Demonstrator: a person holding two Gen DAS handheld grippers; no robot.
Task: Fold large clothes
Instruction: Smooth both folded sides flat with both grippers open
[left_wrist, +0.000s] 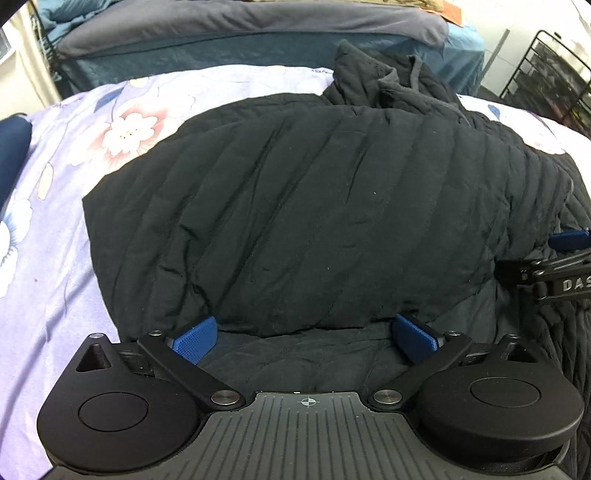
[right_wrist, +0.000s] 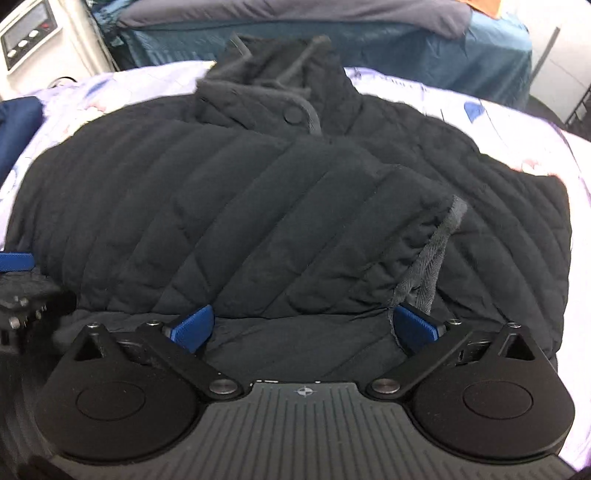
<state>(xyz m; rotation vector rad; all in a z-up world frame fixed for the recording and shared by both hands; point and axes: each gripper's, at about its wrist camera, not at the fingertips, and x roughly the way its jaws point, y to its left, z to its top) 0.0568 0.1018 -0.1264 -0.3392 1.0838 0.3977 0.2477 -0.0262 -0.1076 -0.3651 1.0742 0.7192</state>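
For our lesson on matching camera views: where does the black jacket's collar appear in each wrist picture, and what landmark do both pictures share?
Left wrist: the collar sits at upper right, bunched at the jacket's far end.
Right wrist: the collar sits at top centre, a round snap button on it.
Shared landmark: the floral bedsheet under the jacket.

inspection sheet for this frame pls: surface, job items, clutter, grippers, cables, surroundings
Surface: lilac floral bedsheet.
Job's things: black quilted puffer jacket lying flat, collar at the far end, sleeve folded across the body.
Clutter: dark blue pillow-like item at the sheet's left edge.
Grippers: left gripper and right gripper both open at the near hem, gripping nothing.
Cables: nothing seen.
Surroundings: teal and grey bedding behind; black wire rack; white appliance panel.
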